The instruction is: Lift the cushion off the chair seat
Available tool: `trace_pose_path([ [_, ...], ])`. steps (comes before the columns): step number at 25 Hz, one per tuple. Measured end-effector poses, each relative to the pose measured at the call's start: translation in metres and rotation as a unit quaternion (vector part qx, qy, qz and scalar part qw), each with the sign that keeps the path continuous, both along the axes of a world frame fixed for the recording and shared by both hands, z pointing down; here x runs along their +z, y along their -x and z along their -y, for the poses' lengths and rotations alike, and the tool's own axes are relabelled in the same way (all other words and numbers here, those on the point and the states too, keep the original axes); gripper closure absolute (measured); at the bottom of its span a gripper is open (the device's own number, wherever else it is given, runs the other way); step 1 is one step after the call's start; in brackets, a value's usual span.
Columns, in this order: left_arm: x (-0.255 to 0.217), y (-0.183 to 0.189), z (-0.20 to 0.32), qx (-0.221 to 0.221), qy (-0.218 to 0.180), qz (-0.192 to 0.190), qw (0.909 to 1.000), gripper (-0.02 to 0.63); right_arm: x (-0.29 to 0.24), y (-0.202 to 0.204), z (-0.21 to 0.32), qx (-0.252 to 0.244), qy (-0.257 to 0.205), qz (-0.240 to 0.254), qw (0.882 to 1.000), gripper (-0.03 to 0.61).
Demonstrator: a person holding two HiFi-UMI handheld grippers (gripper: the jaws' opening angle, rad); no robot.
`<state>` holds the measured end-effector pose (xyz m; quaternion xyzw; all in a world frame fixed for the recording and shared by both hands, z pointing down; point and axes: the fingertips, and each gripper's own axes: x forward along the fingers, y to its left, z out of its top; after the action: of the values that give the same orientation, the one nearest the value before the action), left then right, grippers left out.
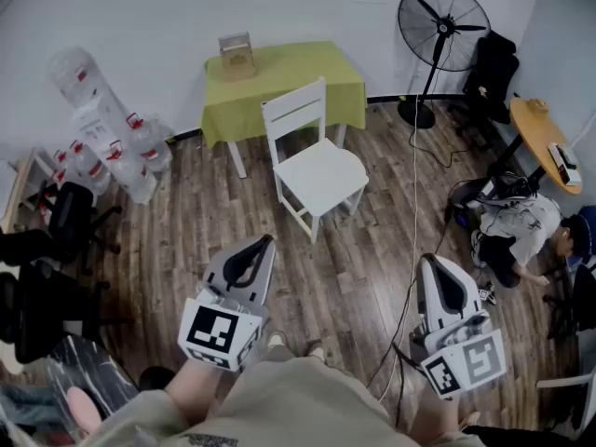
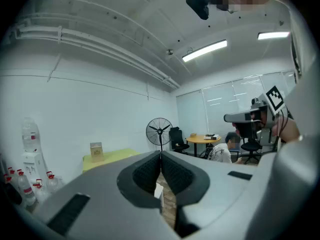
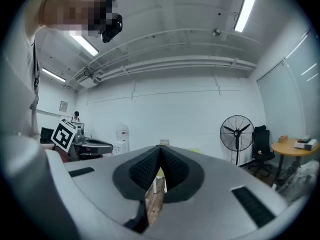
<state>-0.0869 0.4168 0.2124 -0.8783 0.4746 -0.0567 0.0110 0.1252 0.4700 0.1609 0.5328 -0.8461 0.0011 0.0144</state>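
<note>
The wooden floor (image 1: 186, 212) carries a white chair (image 1: 321, 175); a green-clothed table (image 1: 284, 77) stands behind it.

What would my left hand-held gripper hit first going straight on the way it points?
Most likely the white chair; the left hand-held gripper, shut, aims at it, though depth is unclear.

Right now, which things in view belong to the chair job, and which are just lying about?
Job: white chair; its white seat, cushion not clearly distinguishable from it; left tongs and right tongs, both shut, empty.
Lying about: green-clothed table, box on it, pedestal fan, water bottles, round wooden table.
</note>
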Motion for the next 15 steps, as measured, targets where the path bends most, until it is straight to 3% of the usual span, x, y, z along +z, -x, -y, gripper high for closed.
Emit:
trace_pose_path([
  [4, -0.001, -0.001, 0.002, -0.001, 0.010, 0.001, 0.9999, 0.592, -0.003, -0.004, 0.003, 0.002, 0.001, 0.021, 1.000, 0.555],
  [15, 0.000, -0.015, 0.000, -0.002, 0.010, 0.012, 0.9999, 0.592, 0.007, -0.021, -0.002, -0.002, 0.010, 0.017, 1.000, 0.555],
])
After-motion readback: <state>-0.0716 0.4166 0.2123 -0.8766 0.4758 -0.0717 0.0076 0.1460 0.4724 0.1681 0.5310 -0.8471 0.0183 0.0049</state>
